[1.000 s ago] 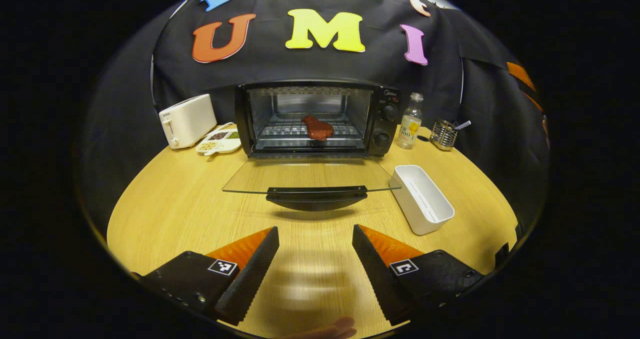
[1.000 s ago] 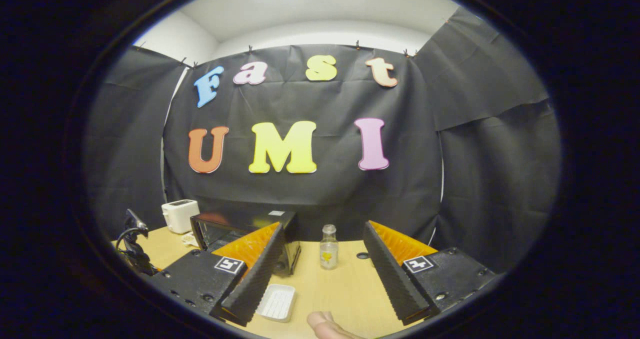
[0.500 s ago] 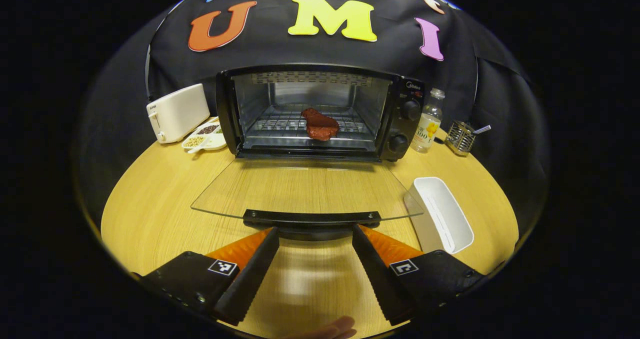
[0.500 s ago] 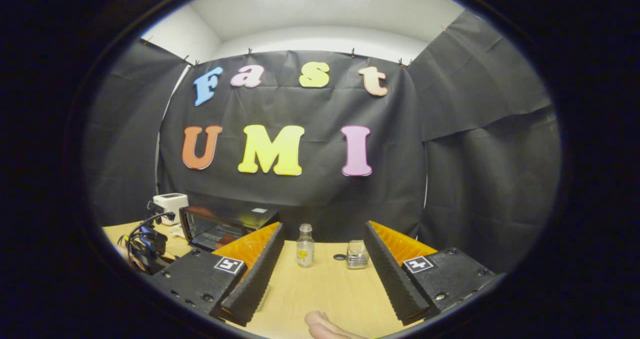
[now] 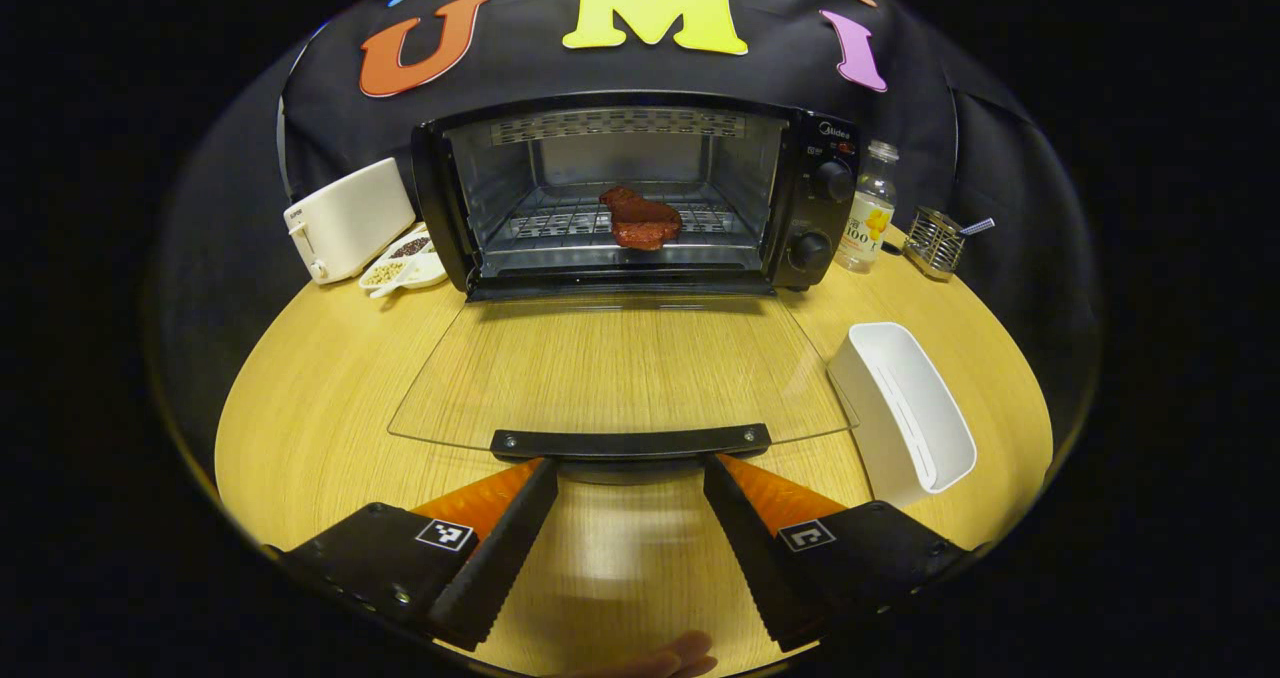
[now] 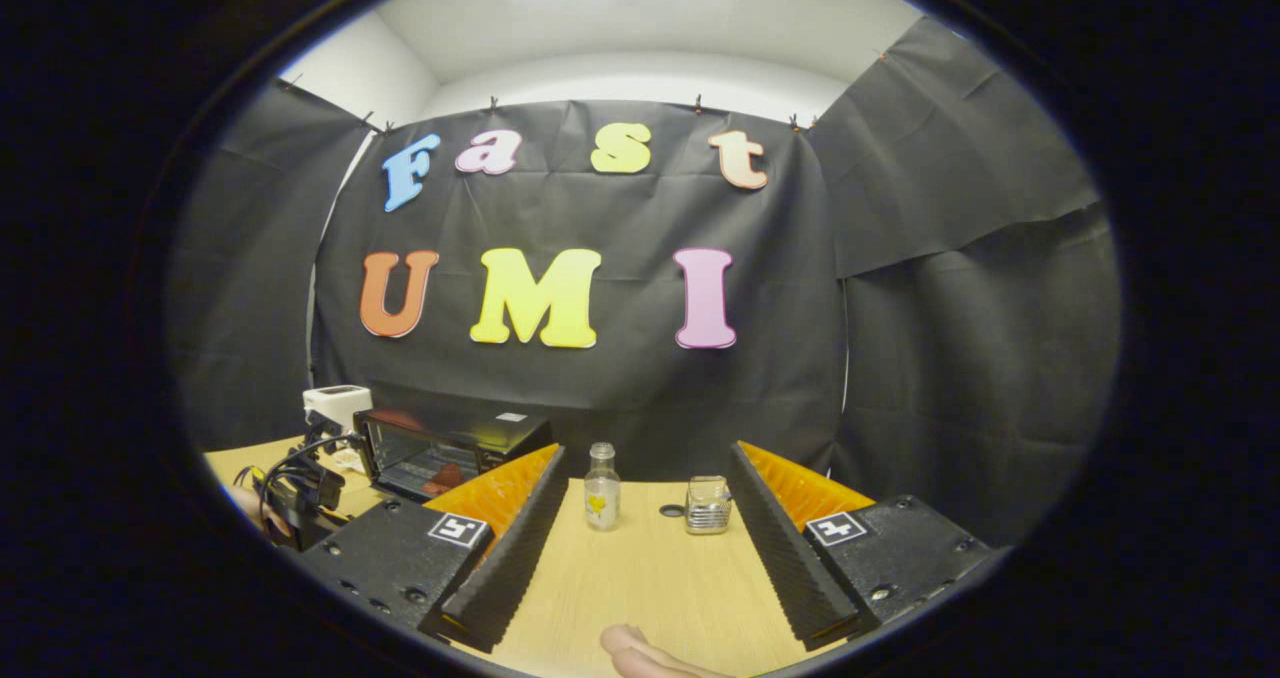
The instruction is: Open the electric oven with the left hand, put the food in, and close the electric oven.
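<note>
The black electric oven (image 5: 640,193) stands at the back of the round wooden table with its glass door (image 5: 615,373) folded down flat. A reddish-brown piece of food (image 5: 640,221) lies on the wire rack inside. The door's black handle (image 5: 630,442) is just beyond the tips of my left gripper (image 5: 630,473), which is open with nothing between its fingers. In the right gripper view the oven (image 6: 445,448) sits at the left, and my right gripper (image 6: 645,513) hangs open over the table, off to the oven's right.
A white toaster (image 5: 345,218) and a small dish of seeds (image 5: 400,263) stand left of the oven. To its right are a small bottle (image 5: 868,213), a metal holder (image 5: 935,248) and an empty white tray (image 5: 910,413). The other hand-held gripper (image 6: 295,483) shows left in the right gripper view.
My left gripper has moved forward to the door handle, so the oven looms larger. The right gripper view has swung right, bringing the metal holder into sight.
</note>
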`<move>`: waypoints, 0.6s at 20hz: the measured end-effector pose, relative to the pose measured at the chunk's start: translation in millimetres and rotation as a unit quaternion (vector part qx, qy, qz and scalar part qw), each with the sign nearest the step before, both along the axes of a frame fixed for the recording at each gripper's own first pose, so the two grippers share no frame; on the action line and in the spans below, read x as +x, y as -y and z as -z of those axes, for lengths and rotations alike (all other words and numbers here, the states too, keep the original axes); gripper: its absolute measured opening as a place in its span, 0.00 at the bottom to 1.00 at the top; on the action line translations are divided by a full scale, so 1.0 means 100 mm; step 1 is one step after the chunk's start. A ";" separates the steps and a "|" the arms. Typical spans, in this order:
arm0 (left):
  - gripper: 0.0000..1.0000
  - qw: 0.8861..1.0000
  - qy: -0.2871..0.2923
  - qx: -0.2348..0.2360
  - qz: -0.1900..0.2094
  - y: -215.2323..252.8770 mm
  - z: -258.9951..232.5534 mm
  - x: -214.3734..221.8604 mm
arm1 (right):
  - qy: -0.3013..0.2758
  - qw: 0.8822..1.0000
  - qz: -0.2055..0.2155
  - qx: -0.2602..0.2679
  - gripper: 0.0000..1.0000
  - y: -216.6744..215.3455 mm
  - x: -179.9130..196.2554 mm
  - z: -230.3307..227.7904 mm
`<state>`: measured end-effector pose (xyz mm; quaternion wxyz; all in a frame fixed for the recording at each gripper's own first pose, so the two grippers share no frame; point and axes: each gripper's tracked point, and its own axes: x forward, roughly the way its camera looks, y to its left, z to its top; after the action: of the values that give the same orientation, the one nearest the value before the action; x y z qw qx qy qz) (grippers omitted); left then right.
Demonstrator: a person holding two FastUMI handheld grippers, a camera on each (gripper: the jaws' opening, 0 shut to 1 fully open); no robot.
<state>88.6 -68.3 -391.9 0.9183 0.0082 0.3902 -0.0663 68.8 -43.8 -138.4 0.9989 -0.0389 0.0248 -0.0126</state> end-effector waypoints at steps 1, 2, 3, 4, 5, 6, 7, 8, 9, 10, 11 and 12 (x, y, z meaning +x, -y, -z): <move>0.95 1.000 0.001 0.000 0.000 0.00 -0.02 0.01 | 0.000 1.000 -0.001 0.000 1.00 -0.01 0.00 0.00; 0.95 1.000 0.003 0.000 0.000 0.00 -0.05 0.01 | 0.002 1.000 0.000 -0.001 1.00 -0.01 -0.01 -0.02; 0.94 1.000 0.007 0.000 0.001 0.00 -0.10 0.01 | 0.003 1.000 0.000 -0.001 1.00 0.00 -0.01 -0.02; 0.95 1.000 0.014 0.001 0.002 0.00 -0.15 0.03 | 0.005 1.000 0.002 0.001 1.00 0.00 -0.01 -0.03; 0.95 1.000 0.022 0.002 0.003 0.00 -0.21 0.05 | 0.006 1.000 0.003 0.002 1.00 0.00 -0.01 -0.03; 0.95 1.000 0.029 0.002 0.004 0.00 -0.27 0.07 | 0.006 1.000 0.002 0.003 0.96 0.00 -0.01 -0.03; 0.95 0.999 0.036 0.002 0.003 0.00 -0.34 0.08 | 0.005 1.000 0.004 0.004 0.96 0.00 0.00 -0.01; 0.95 0.999 0.044 0.002 0.004 -0.01 -0.40 0.11 | 0.003 1.000 0.006 0.005 0.96 0.01 0.00 -0.01; 0.95 0.998 0.055 0.002 0.005 -0.01 -0.48 0.14 | 0.002 1.000 0.007 0.007 1.00 0.02 0.00 0.01; 0.95 0.998 0.067 0.002 0.006 -0.01 -0.55 0.18 | 0.001 1.000 0.006 0.008 1.00 0.01 -0.01 0.01; 0.95 0.997 0.081 0.002 0.006 -0.02 -0.63 0.24 | 0.001 1.000 0.005 0.008 1.00 0.01 -0.02 0.01; 0.95 0.996 0.093 0.000 0.005 -0.03 -0.71 0.28 | 0.001 1.000 0.004 0.008 1.00 0.01 -0.03 0.01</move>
<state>116.8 -65.5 -320.7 0.9504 0.0161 0.3027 -0.0700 66.0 -44.7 -139.2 0.9991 -0.0312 0.0241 -0.0164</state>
